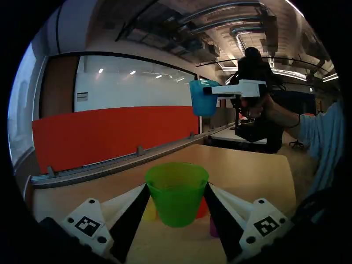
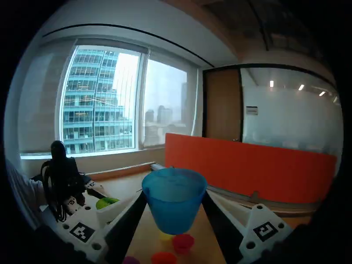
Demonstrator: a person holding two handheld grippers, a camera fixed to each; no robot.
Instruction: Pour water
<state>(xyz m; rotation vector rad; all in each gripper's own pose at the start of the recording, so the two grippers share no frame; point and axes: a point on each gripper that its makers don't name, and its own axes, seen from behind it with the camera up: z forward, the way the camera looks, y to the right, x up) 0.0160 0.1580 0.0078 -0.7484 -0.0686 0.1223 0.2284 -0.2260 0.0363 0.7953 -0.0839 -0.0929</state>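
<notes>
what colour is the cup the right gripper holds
Blue. The cup shows best in the right gripper view.

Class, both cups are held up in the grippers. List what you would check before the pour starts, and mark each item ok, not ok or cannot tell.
1. Grip of the left gripper on the green cup: ok, fingers press both sides.
2. Grip of the right gripper on the blue cup: ok.
3. Blue cup upright, nothing spilling: ok.
4. Blue cup higher than the green cup's rim: ok, judging by the left gripper view.
5. Blue cup directly over the green cup: not ok, it is off to one side.
6. Water in the blue cup: cannot tell.
</notes>
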